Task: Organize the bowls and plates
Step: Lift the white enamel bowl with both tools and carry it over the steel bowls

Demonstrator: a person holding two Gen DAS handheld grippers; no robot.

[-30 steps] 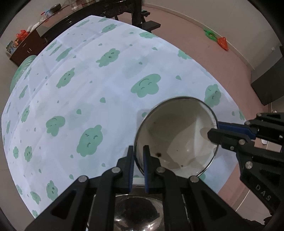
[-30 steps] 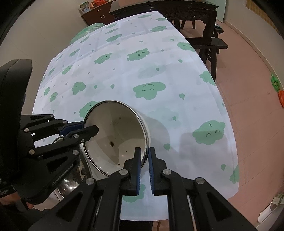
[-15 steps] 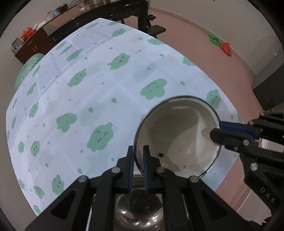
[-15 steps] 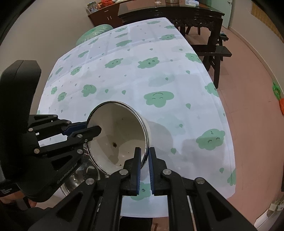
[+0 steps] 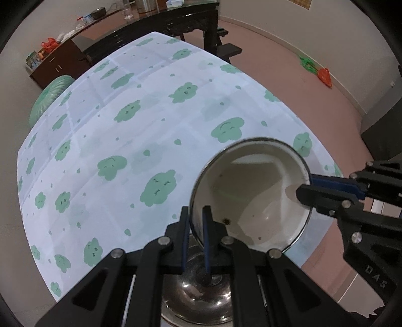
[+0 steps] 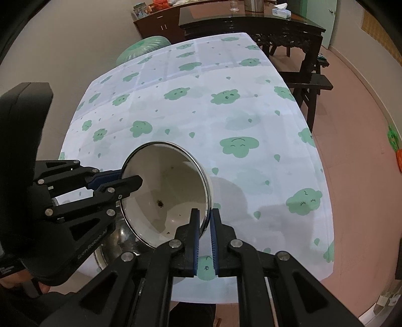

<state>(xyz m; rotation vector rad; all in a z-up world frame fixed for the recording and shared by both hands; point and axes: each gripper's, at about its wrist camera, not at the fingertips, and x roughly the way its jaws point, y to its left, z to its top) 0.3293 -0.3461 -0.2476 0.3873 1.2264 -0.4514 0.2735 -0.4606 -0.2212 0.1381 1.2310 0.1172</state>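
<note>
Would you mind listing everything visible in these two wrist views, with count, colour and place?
enamel bowl: one, white with a dark rim, tilted, pinched at its rim by both grippers above the table's near edge
steel bowl: one, shiny metal, under the white bowl at the near edge
tablecloth: one, pale with green clouds, covering the table
dark wooden table: one, blackish, beyond the far end of the cloth
bench: one, dark, right of the covered table
cabinet: one, brown, against the far wall
green bag: one, at the table's far left corner
tissue box: one, pale, on the dark table
left gripper: one, black, shut on the bowl's rim
right gripper: one, black, shut on the opposite rim
</note>
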